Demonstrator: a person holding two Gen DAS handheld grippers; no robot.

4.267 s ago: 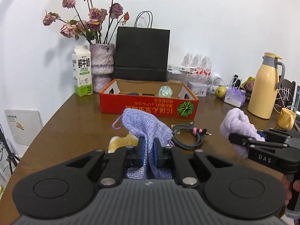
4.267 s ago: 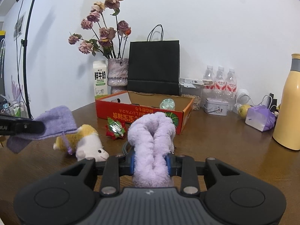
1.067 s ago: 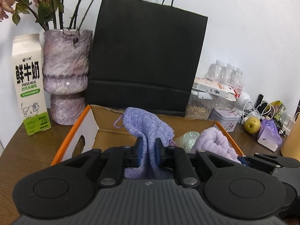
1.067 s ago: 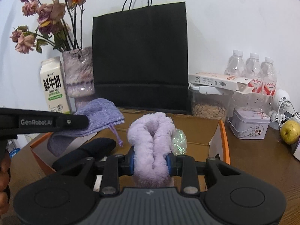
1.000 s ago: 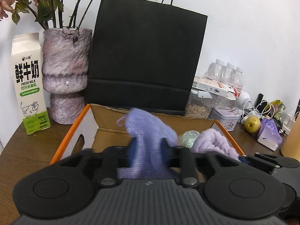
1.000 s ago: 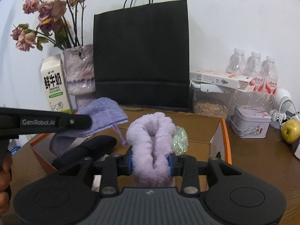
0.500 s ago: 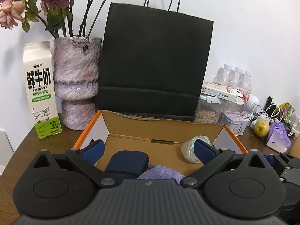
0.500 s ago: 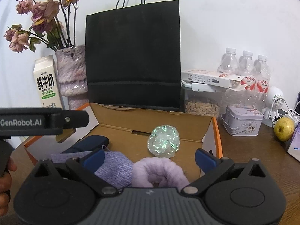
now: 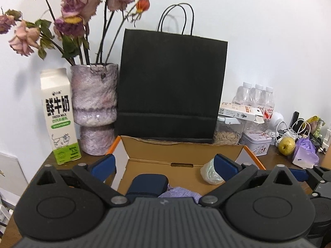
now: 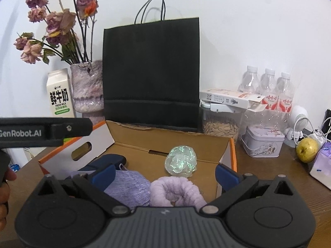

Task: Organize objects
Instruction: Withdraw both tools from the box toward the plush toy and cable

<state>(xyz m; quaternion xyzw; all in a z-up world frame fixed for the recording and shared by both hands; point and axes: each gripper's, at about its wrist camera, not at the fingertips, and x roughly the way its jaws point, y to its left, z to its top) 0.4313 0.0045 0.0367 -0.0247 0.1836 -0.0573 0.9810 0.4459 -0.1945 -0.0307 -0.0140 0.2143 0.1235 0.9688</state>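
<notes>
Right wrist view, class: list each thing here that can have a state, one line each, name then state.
Left gripper: open, empty.
Right gripper: open, empty.
Cardboard box: open on top.
Knitted cloth: lying in the box.
Fluffy band: lying in the box beside the cloth.
Paper bag: upright.
Milk carton: upright, closed.

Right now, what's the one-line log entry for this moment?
left tongs: open, empty | right tongs: open, empty | pouch: in box | scrunchie: in box, beside pouch | stage: both just released
</notes>
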